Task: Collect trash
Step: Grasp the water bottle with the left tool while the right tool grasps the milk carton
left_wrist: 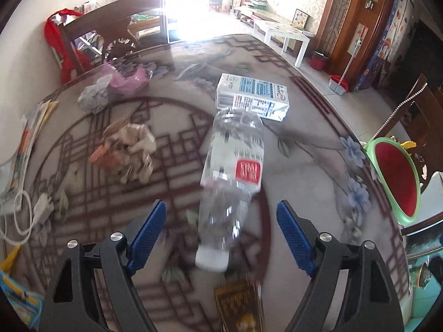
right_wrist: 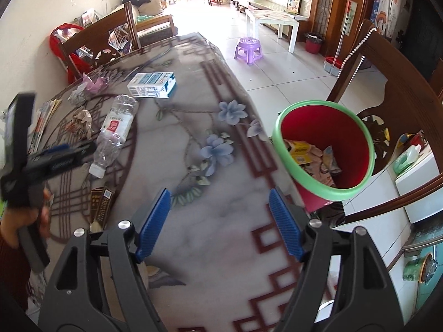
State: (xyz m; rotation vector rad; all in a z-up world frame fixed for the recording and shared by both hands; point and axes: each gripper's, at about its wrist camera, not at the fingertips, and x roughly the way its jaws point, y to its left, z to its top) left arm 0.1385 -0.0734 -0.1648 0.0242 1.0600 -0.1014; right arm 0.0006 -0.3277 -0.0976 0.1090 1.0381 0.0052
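Room: tiled living room with a white coffee table [right_wrist: 272, 18] and a purple stool [right_wrist: 248, 49] on the floor beyond.
Bench: long bench [right_wrist: 210, 221] under a patterned cover with blue flowers and dark red fretwork lines; wooden chairs stand at its far end and right side.
Bin: red bin [right_wrist: 325, 149] with a green rim, tilted toward the camera just off the bench's right edge, paper scraps and a yellow box inside.
Left gripper [left_wrist: 221, 235]: blue fingers [left_wrist: 151, 232] spread wide, empty, straddling the neck end of the bottle without touching it.
Right gripper [right_wrist: 218, 221]: fingers released, nothing between them, over bare bench beside the bin.
Bottle: clear plastic bottle [left_wrist: 232, 171] lying on its side, red label up, white cap toward the left gripper.
Carton: white and blue carton [left_wrist: 252, 96] lying flat just beyond the bottle's base.
Crumpled paper: brownish wad [left_wrist: 130, 149] left of the bottle; a grey wad [left_wrist: 92, 98] and pink wrapper [left_wrist: 127, 78] farther back.
Packet: dark gold-printed packet [left_wrist: 239, 304] flat near the bottle's cap.
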